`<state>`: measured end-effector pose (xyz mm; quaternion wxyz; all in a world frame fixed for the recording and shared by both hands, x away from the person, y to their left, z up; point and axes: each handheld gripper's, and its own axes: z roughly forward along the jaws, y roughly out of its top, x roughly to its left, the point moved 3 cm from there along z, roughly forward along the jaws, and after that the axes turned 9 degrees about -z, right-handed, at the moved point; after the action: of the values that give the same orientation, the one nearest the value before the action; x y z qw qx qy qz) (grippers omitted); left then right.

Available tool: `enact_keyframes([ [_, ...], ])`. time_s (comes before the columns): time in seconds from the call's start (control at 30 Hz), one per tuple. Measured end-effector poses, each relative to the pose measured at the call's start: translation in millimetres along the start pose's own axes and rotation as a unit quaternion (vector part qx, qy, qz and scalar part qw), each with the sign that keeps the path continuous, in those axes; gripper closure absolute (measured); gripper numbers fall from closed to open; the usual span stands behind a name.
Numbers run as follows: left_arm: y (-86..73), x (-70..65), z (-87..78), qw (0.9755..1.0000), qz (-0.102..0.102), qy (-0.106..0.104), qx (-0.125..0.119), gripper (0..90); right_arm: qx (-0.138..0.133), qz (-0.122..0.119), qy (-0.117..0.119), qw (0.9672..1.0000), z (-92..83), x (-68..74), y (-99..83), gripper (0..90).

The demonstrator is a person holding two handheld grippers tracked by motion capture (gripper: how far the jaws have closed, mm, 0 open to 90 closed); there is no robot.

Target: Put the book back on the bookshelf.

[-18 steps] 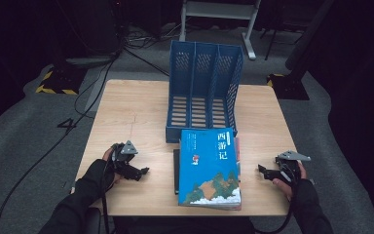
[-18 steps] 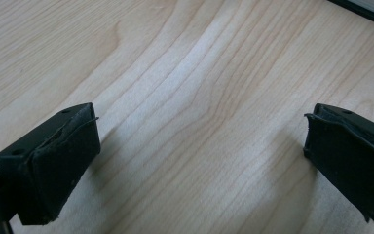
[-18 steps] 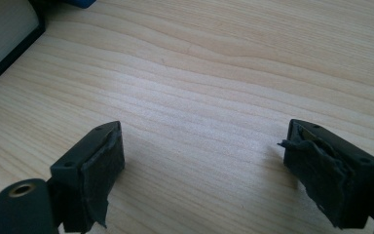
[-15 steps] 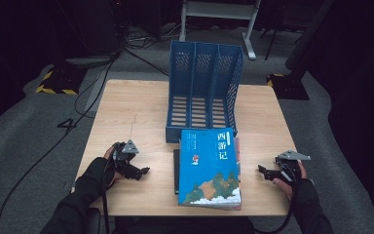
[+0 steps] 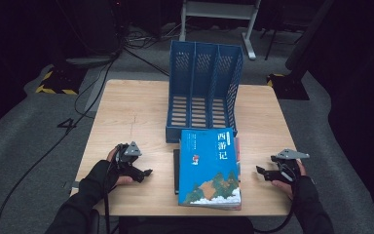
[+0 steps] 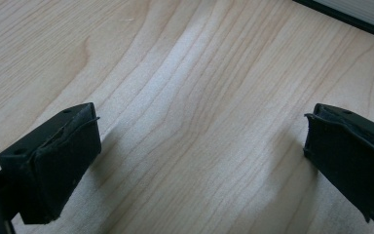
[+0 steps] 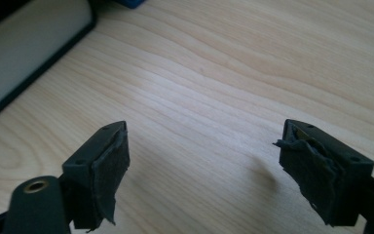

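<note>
A blue-covered book (image 5: 209, 168) lies flat on a small stack at the front middle of the wooden table (image 5: 136, 112). Behind it stands a blue three-slot file rack (image 5: 202, 95). My left gripper (image 5: 146, 173) rests on the table left of the book, jaws wide apart with bare wood between them; the same gripper (image 6: 202, 156) has the stack's edge (image 6: 360, 14) at the top right of its own view. My right gripper (image 5: 260, 171) sits right of the book, open and empty. In its own view this gripper (image 7: 202, 165) has the stack's edge (image 7: 24, 63) at the upper left.
The table's front edge runs just below the book and both hands. Cables (image 5: 92, 92) trail over the grey floor to the left, and a white metal stand (image 5: 219, 12) is behind the table. Bare wood lies left of the rack.
</note>
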<state>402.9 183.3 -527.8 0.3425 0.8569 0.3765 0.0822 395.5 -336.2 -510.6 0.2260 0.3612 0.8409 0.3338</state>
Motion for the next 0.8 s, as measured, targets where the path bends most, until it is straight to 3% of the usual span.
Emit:
enact_keyframes([
  [0.07, 1.5, -2.2, 0.7, 1.0000, -0.004, 0.003, 0.006, 0.4, -0.020, 0.000, 0.019, 0.9996, -11.2, 4.3, 6.8, 20.3],
  [0.27, 3.5, -5.9, 2.2, 0.9999, -0.003, 0.004, 0.010, 0.4, -0.054, -0.009, 0.046, 0.9974, -34.5, 13.7, 19.7, 21.7],
  [0.43, 4.3, -11.8, 2.2, 0.9997, -0.008, 0.008, 0.021, 0.3, -0.057, -0.036, 0.075, 0.9949, -41.7, 26.6, 31.1, 22.1],
  [0.57, 5.1, -16.8, 2.9, 0.9996, -0.011, 0.009, 0.026, 0.0, -0.058, -0.042, 0.088, 0.9935, -42.5, 31.5, 35.1, 22.1],
  [0.8, 5.9, -22.1, 4.0, 0.9996, 0.001, 0.000, 0.030, 0.4, -0.066, -0.062, 0.109, 0.9899, -50.7, 44.6, 51.4, 22.1],
])
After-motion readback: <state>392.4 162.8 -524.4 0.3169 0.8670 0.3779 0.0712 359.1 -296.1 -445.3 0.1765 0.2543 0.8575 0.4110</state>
